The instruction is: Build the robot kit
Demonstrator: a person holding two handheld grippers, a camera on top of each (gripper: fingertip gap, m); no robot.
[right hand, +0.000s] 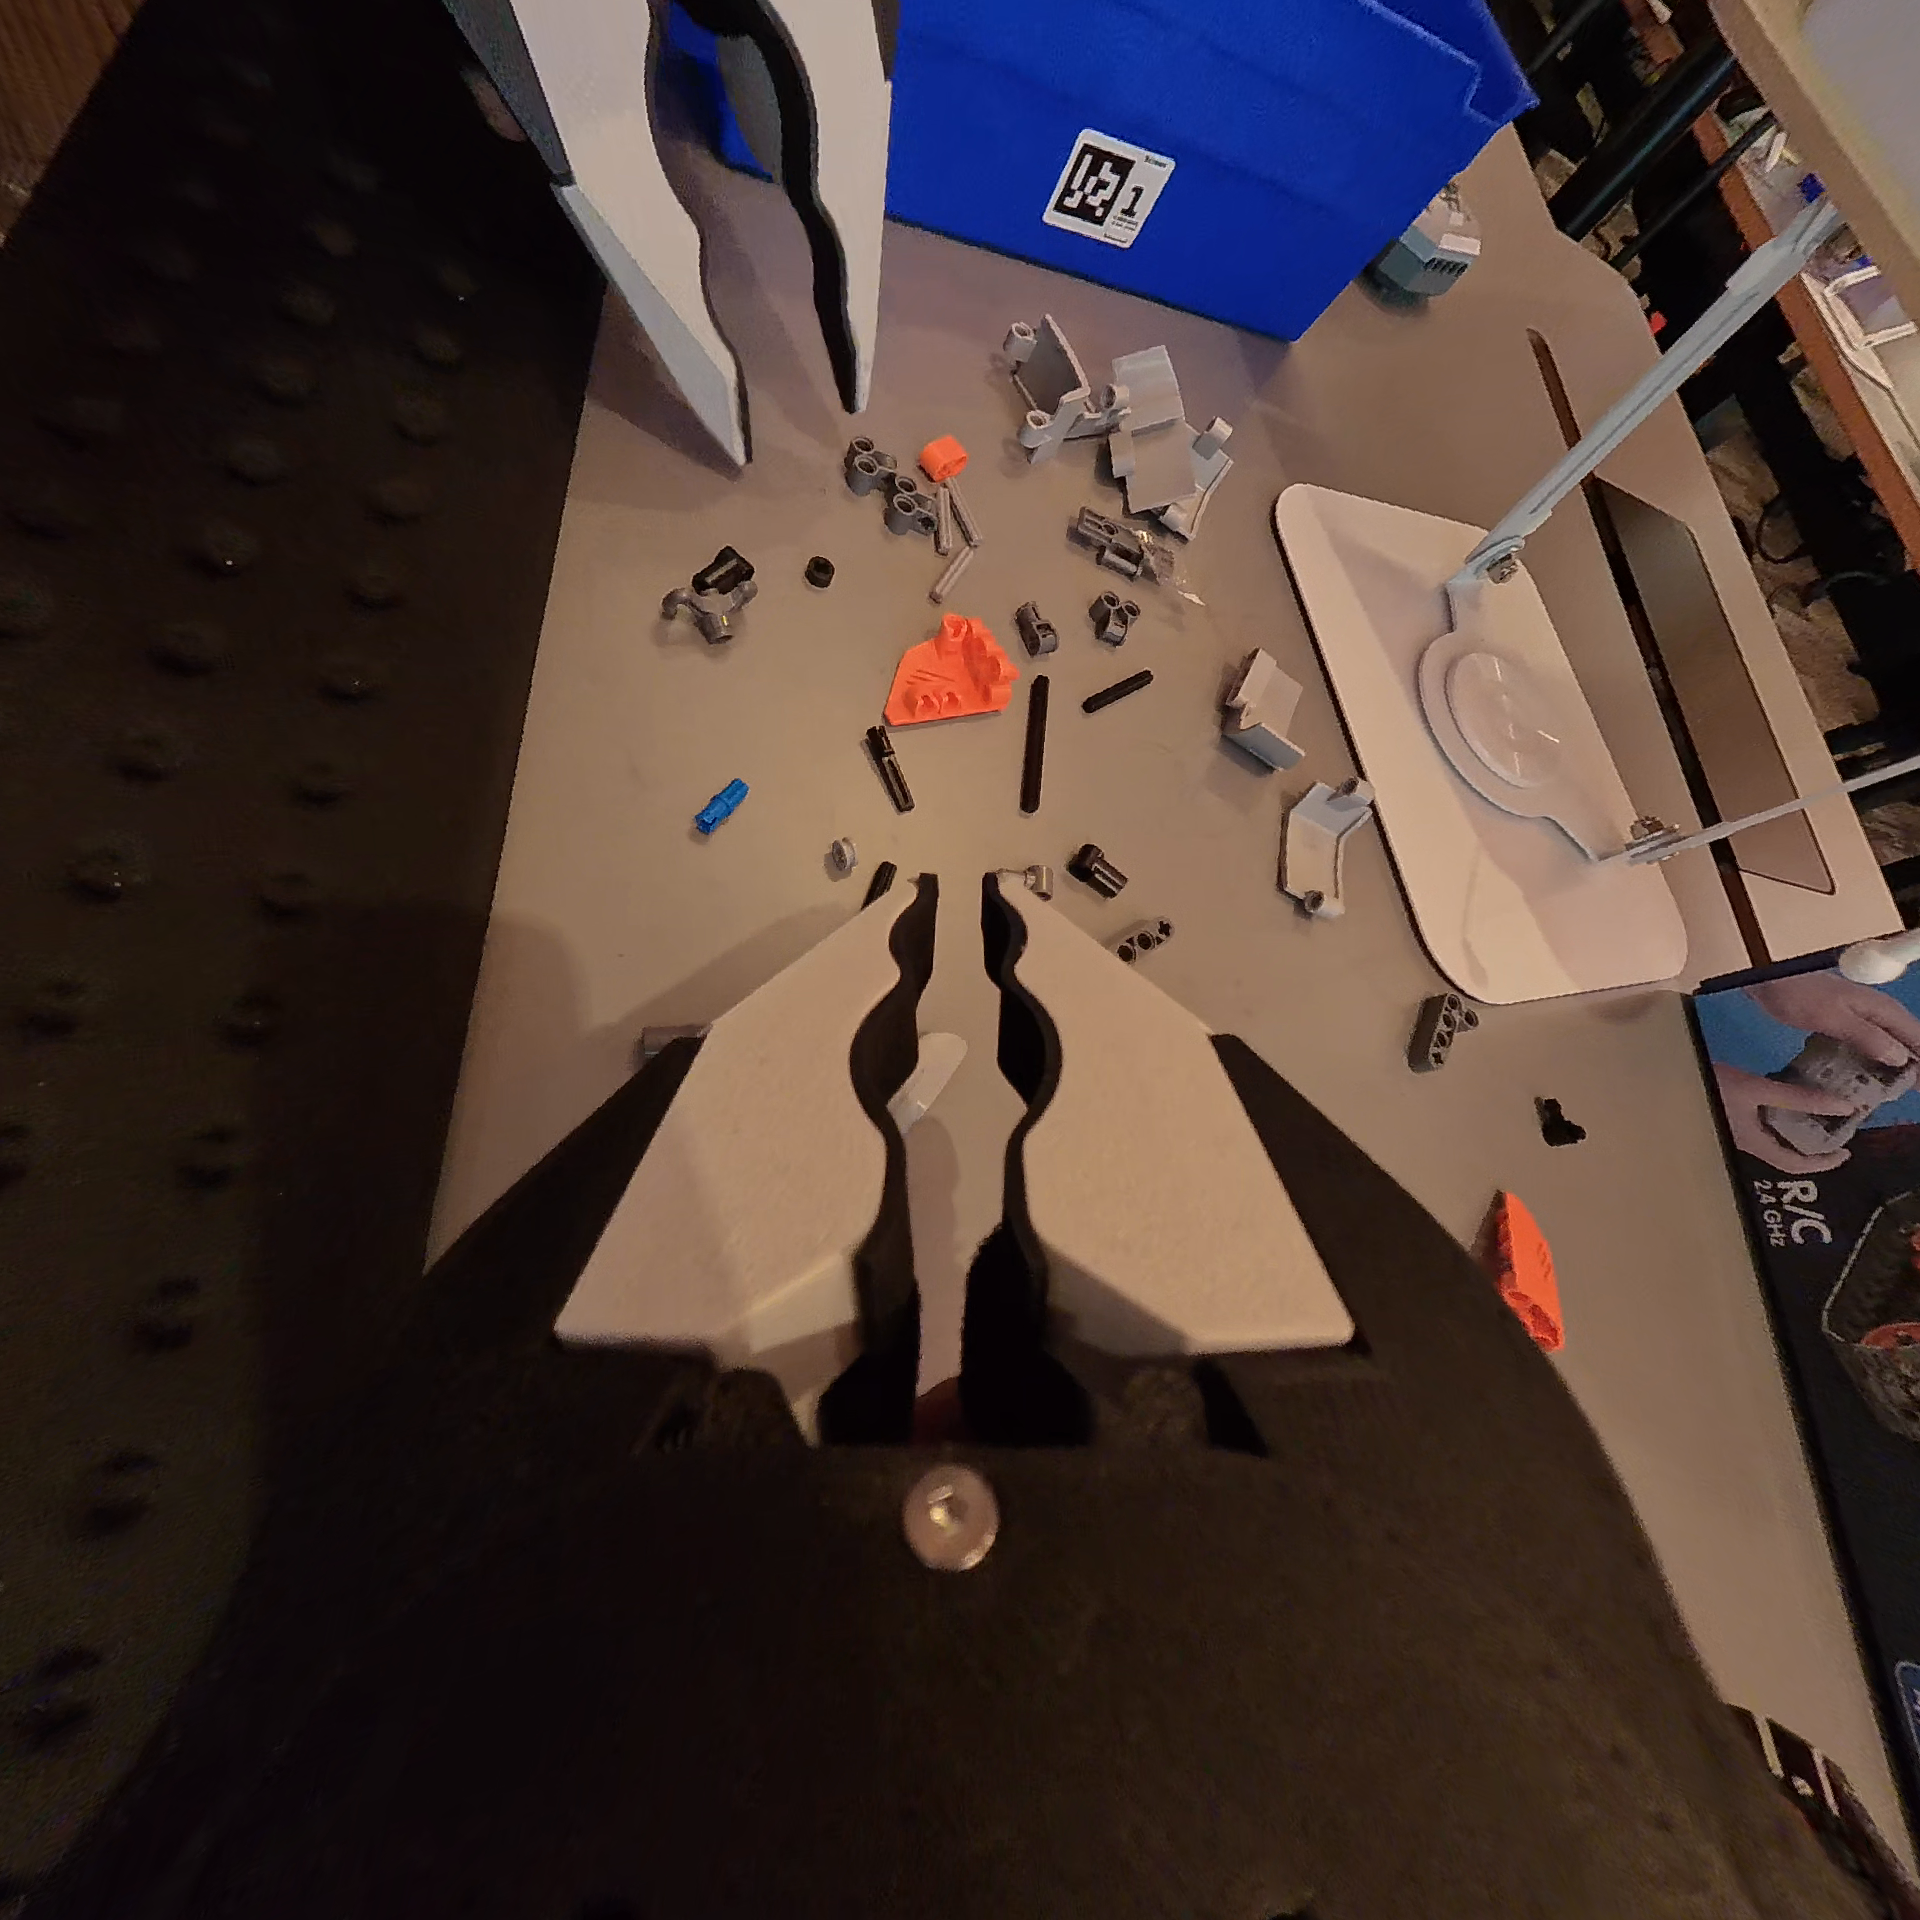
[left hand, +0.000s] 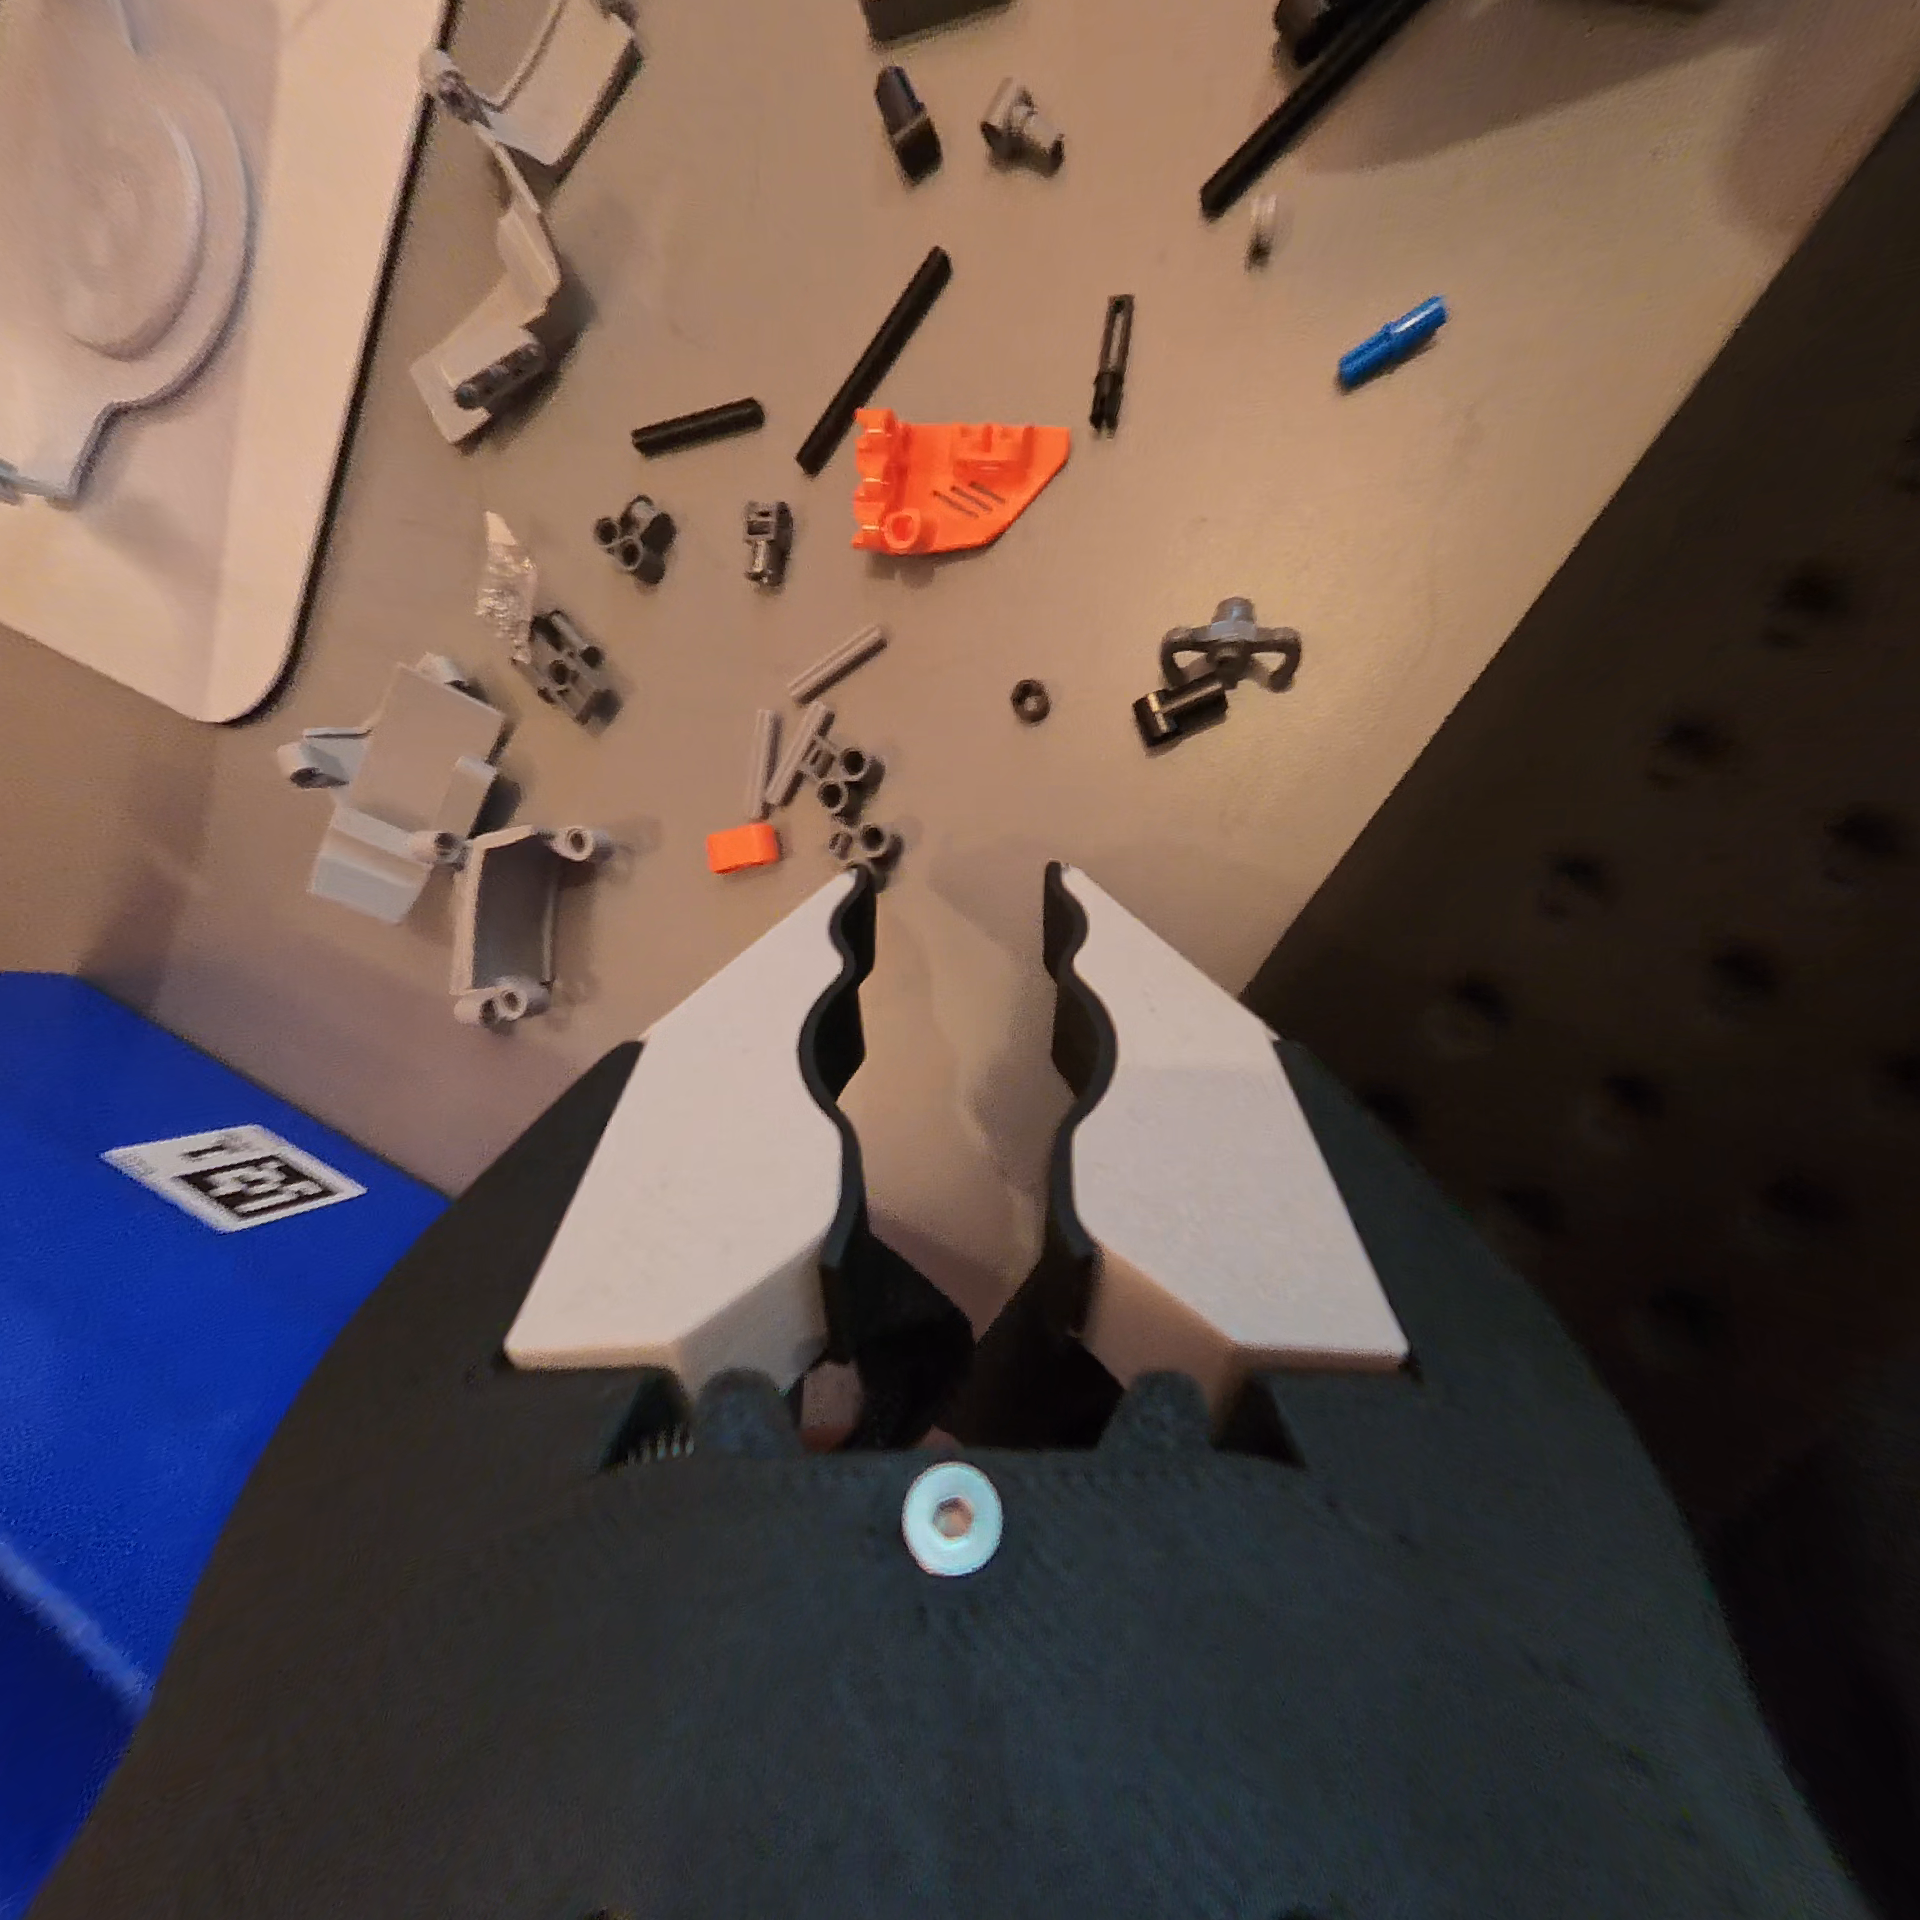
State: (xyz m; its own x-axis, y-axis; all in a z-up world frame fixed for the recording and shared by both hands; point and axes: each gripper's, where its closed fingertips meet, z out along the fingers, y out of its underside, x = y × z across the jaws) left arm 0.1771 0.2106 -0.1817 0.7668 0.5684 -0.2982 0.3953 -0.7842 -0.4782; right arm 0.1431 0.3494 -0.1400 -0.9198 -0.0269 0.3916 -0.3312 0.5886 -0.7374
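Note:
My left gripper (left hand: 958, 878) is open and empty, held low over a grey-beige table (left hand: 1143, 520). Its tips are just short of a cluster of small grey connectors (left hand: 860, 805) and a small orange piece (left hand: 742, 847). It also shows at the top of the right wrist view (right hand: 795, 426). My right gripper (right hand: 958, 883) is open by a narrow gap and holds nothing. Close to its tips lie a black pin (right hand: 881, 881), a grey bush (right hand: 842, 854) and a small grey piece (right hand: 1034, 881). An orange panel (left hand: 956, 483) (right hand: 945, 675) lies mid-table among black axles (left hand: 875, 358) (right hand: 1034, 743).
A blue bin (left hand: 156, 1247) (right hand: 1195, 125) with a marker sticker stands by the left gripper. A white tray (left hand: 260, 416) (right hand: 1351, 582) carries a magnifier lens (right hand: 1496, 727). Grey panels (left hand: 416, 800) (right hand: 1143, 436), a blue pin (left hand: 1390, 341) (right hand: 720, 805), a black studded mat (right hand: 208, 727) and a printed box (right hand: 1818, 1195) lie around. The left gripper's tips are roughly 15 cm from the right gripper's. The small orange piece (left hand: 742, 847) lies some 4 cm from my left tips, 20 cm from my right tips. The right camera catches it too, in the right wrist view (right hand: 943, 455).

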